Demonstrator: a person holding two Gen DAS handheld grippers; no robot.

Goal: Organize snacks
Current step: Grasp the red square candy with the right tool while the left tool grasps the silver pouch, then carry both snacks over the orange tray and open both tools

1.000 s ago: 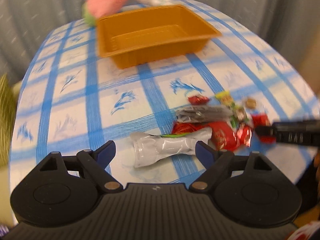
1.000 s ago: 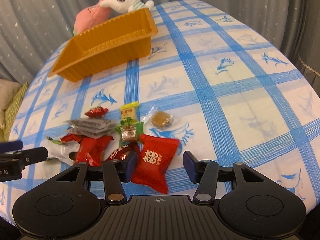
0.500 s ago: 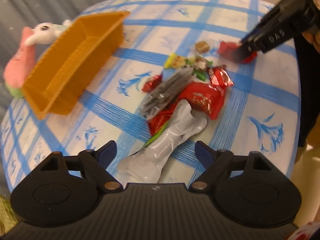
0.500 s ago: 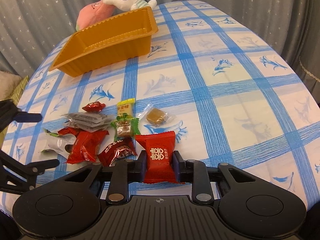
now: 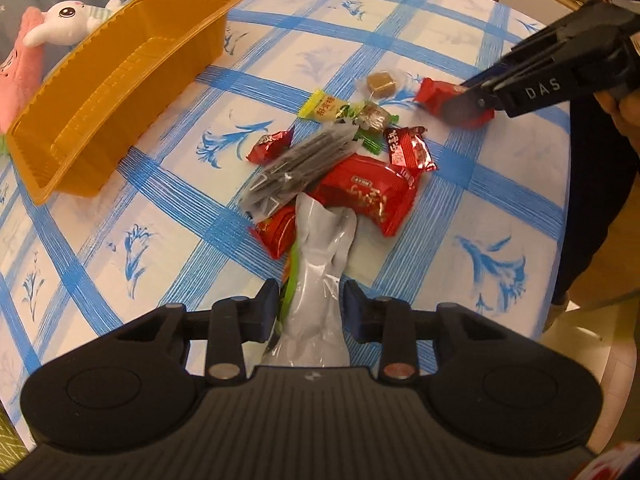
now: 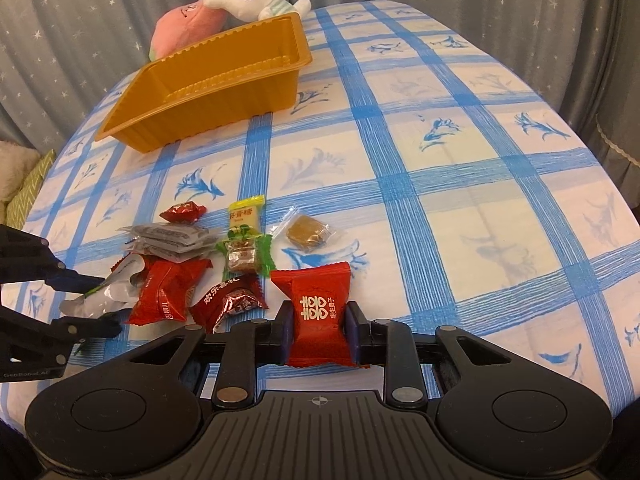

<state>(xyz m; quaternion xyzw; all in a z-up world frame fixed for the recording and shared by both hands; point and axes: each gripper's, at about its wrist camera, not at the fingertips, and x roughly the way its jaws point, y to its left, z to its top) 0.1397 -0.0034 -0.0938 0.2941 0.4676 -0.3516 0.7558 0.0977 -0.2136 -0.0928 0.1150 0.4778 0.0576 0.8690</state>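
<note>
A silver packet (image 5: 320,264) lies at the near end of a snack pile, and my left gripper (image 5: 310,300) is closing on it, pads against its sides. In the right wrist view that same left gripper (image 6: 96,304) pinches the silver packet (image 6: 100,300). My right gripper (image 6: 319,316) is shut on a red packet with gold characters (image 6: 320,300), which rests on the cloth. The left wrist view shows the right gripper (image 5: 472,100) on that red packet (image 5: 432,94). An empty orange tray (image 5: 100,92) stands beyond the pile.
The pile holds a large red packet (image 5: 368,196), grey sachets (image 5: 300,164), a yellow candy (image 5: 320,106) and a caramel (image 5: 380,82). Plush toys (image 6: 240,0) lie behind the tray (image 6: 224,80). The blue-checked table's edge (image 5: 560,240) drops off at the right.
My left gripper rolled, dropped over the silver packet and drew its jaws in around it. The right gripper closed on the red packet, then held still.
</note>
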